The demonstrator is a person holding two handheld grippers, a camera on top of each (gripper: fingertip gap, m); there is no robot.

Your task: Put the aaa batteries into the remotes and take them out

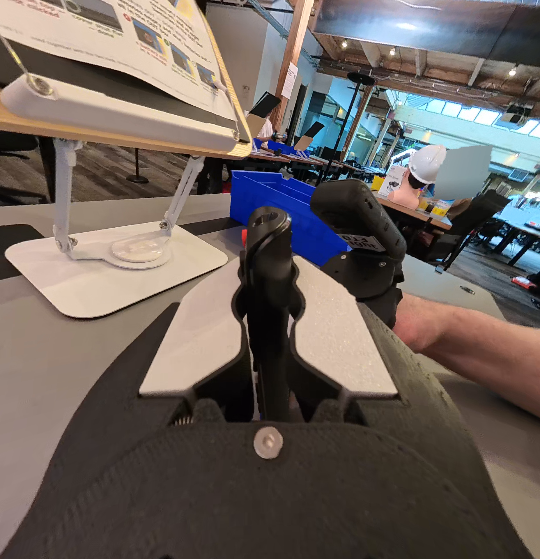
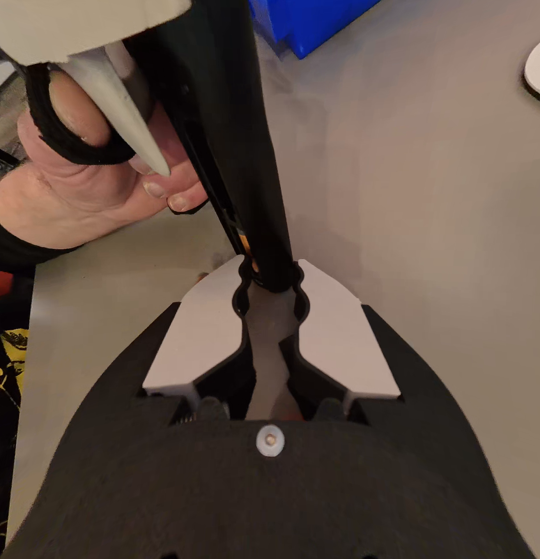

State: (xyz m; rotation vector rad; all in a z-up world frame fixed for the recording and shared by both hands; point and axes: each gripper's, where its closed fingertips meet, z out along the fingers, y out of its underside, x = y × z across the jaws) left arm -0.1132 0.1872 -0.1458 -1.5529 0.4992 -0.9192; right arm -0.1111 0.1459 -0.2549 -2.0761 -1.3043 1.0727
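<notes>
The left gripper (image 1: 268,290) is clenching a black remote (image 1: 268,272) edge-on between its white fingers (image 1: 329,326), holding it raised above the grey table (image 1: 26,348). In the right wrist view the right gripper (image 2: 270,276) is pinching the far end of that same remote (image 2: 232,136) with only its fingertips, so both tools are bearing on one body from opposite ends. Along the remote's side a long slot is showing, and a small orange and copper-coloured piece (image 2: 243,239) is sitting near the right gripper's tips; this is probably a battery in the open compartment, though the view is too narrow to be sure. The person's left hand (image 2: 81,187) is working the left tool's trigger loop close beside the remote.

Further out, a blue bin (image 1: 280,211) is standing behind the remote and a white stand (image 1: 117,266) holding an instruction sheet (image 1: 111,39) is sitting to the left.

The step in hand looks like work at the battery bay, either seating a cell or getting one out; which of the two is hard to judge. The next move is calling for a steady left hold while the right tips are shifting from the casing to the cell itself, gripping lightly so it is not slipping free
</notes>
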